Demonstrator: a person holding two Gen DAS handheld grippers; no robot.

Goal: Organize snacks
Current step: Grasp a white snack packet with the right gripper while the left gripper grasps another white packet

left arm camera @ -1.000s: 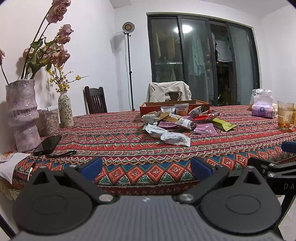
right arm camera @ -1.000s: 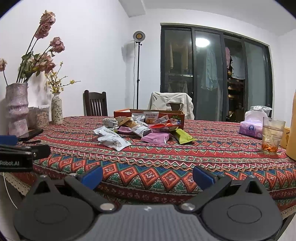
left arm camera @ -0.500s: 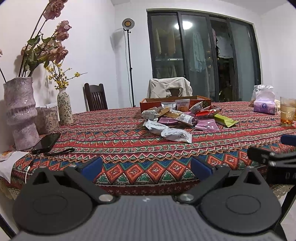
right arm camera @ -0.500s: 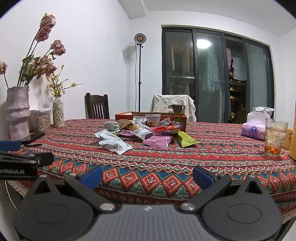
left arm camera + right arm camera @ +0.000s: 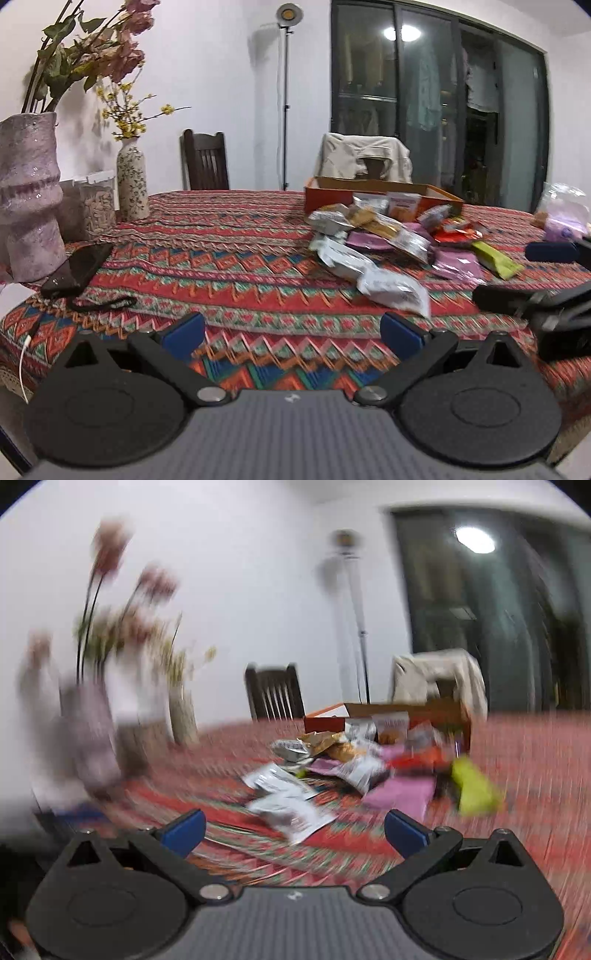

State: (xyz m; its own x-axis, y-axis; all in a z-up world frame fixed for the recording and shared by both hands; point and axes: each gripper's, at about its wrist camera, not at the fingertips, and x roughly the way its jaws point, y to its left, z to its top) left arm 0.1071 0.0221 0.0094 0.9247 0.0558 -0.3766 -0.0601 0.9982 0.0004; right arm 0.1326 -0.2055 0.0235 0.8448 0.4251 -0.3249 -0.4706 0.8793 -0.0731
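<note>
Both claws, left (image 5: 291,328) & right (image 5: 293,829), agape nr snack pile (image 5: 391,240).

Snack packets (image 5: 391,243) heaped before an orange box (image 5: 380,192) on patterned tablecloth (image 5: 229,266); left gripper (image 5: 291,332) wide apart, empty

My left wrist view looks low across the patterned surface (image 5: 229,266) from its near edge, past its own gripper (image 5: 291,330), toward the snack pile (image 5: 391,240) and orange box (image 5: 369,190). My right wrist view, motion-blurred, faces the same snack pile (image 5: 354,764) from nearer; both share the draped chair (image 5: 364,158).
</note>
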